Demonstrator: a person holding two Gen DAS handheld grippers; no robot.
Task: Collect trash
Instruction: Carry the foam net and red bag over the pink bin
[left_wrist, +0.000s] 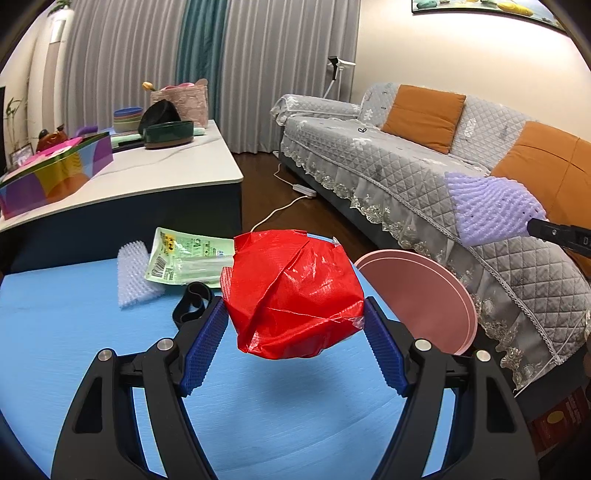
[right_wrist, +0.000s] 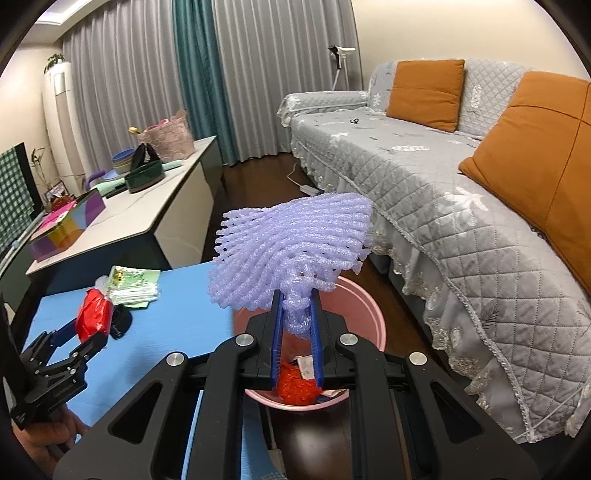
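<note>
- On your far left a second purple foam net (left_wrist: 135, 273) lies on the blue table (left_wrist: 74, 350), touching a green printed packet (left_wrist: 184, 260); a black band (left_wrist: 192, 304) rests just in front of them
- Your left gripper (left_wrist: 295, 317) is clamped on a crumpled red plastic bag (left_wrist: 291, 291), pads pressing both its sides, lifted above the table
- Your right gripper (right_wrist: 297, 306) pinches the gathered end of a purple foam net (right_wrist: 291, 251), jaws nearly together, above the pink bin (right_wrist: 369, 306); red trash (right_wrist: 295, 384) already lies inside
- A grey sofa (right_wrist: 424, 177) stands at the right
</note>
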